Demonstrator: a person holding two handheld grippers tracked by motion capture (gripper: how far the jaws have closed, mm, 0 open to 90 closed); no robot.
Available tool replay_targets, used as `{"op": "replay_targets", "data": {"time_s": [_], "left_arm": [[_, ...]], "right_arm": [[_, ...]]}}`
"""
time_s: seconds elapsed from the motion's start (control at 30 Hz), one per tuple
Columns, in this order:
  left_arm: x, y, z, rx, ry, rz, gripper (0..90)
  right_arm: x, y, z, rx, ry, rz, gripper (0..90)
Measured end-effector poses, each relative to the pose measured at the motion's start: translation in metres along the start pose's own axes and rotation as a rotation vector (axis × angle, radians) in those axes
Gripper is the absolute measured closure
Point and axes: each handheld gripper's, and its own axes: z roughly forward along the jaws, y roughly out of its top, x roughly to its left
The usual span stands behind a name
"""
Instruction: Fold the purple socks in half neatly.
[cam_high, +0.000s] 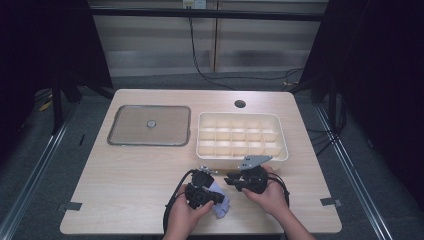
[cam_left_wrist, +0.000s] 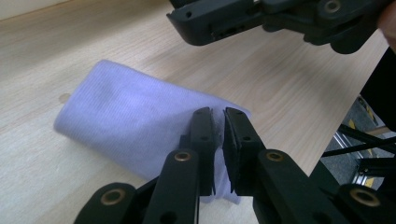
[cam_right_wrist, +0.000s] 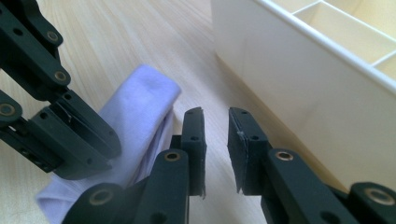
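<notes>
Cloth (cam_left_wrist: 135, 119), pale lilac and folded, lies on the desk (cam_high: 130, 175) near its front edge, between the two hands. The left gripper (cam_left_wrist: 217, 116) pinches the cloth's edge, its jaws nearly together with a thin fold of fabric between the pads. The right gripper (cam_right_wrist: 215, 114) sits just beside the cloth, jaws a narrow gap apart with nothing between them, bare desk showing through. A cream tray (cam_high: 202, 150) stands just behind the hands, and a lid (cam_high: 120, 137) lies left of it.
</notes>
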Motion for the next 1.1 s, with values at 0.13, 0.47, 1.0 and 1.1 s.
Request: {"op": "replay_targets", "data": {"time_s": [0.13,0.47,1.0,1.1], "left_arm": [[0.000,0.001,0.003,-0.001,0.005,-0.003,82.9],[-0.002,0.005,-0.003,-0.006,0.015,0.041,79.1],[0.014,-0.003,-0.038,-0.036,0.074,0.090,63.7],[0.021,-0.007,-0.042,-0.037,0.088,0.091,61.5]], "right_arm": [[-0.002,0.000,-0.004,-0.001,-0.008,0.008,75.1],[-0.004,0.001,-0.013,0.000,-0.019,0.009,72.5],[0.001,0.009,-0.017,0.016,0.022,0.061,68.6],[0.002,0.011,-0.018,0.030,0.025,0.067,67.4]]}}
